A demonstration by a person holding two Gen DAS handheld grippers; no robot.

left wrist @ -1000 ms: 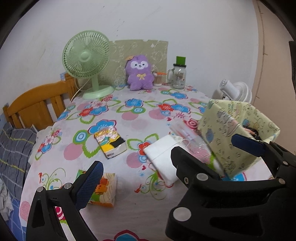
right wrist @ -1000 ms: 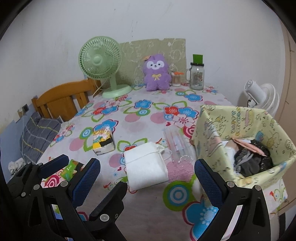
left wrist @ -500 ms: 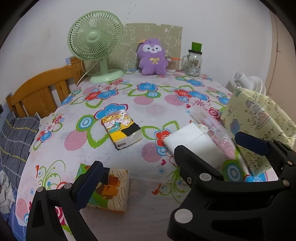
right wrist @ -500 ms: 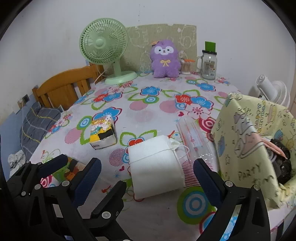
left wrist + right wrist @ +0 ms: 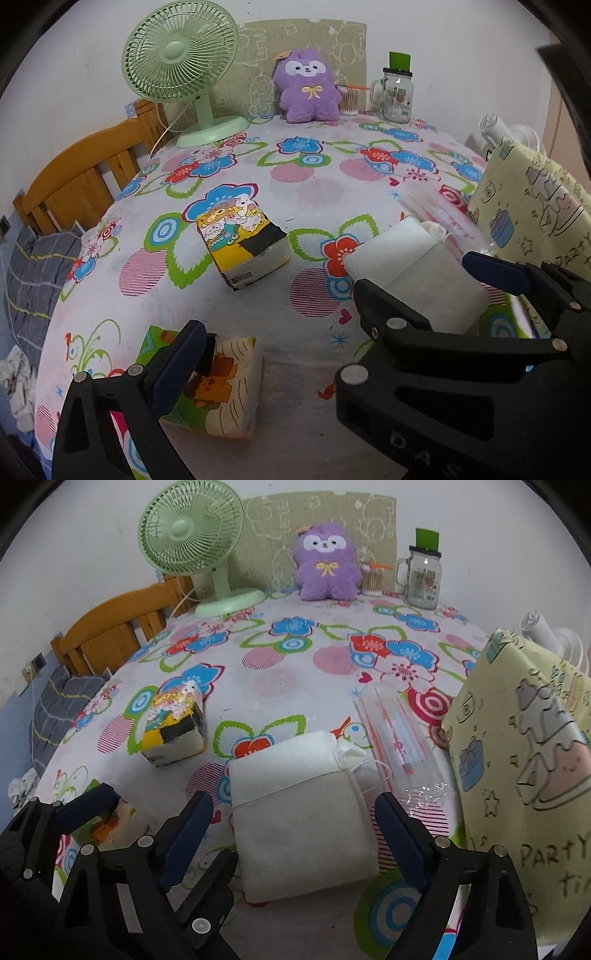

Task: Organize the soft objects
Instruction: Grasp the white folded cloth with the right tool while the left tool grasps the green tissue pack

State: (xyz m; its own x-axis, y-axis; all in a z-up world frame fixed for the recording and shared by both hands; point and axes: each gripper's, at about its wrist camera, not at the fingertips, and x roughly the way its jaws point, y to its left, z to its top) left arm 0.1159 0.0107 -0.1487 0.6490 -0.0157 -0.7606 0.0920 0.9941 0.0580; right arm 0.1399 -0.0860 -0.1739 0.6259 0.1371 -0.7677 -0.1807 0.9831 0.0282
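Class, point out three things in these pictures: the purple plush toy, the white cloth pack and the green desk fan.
purple plush toy point(image 5: 327, 570): right wrist view, on its belly.
white cloth pack point(image 5: 301, 812): right wrist view, on its top face.
green desk fan point(image 5: 179, 50): left wrist view, on the grille's hub.

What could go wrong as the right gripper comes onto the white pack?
The right gripper is closing around the white pack, pads not yet touching. The soft pack may squash or slip out. Its loose string trails toward the clear sleeve of masks and might drag it. The yellow bag stands close by; a swing could knock it.
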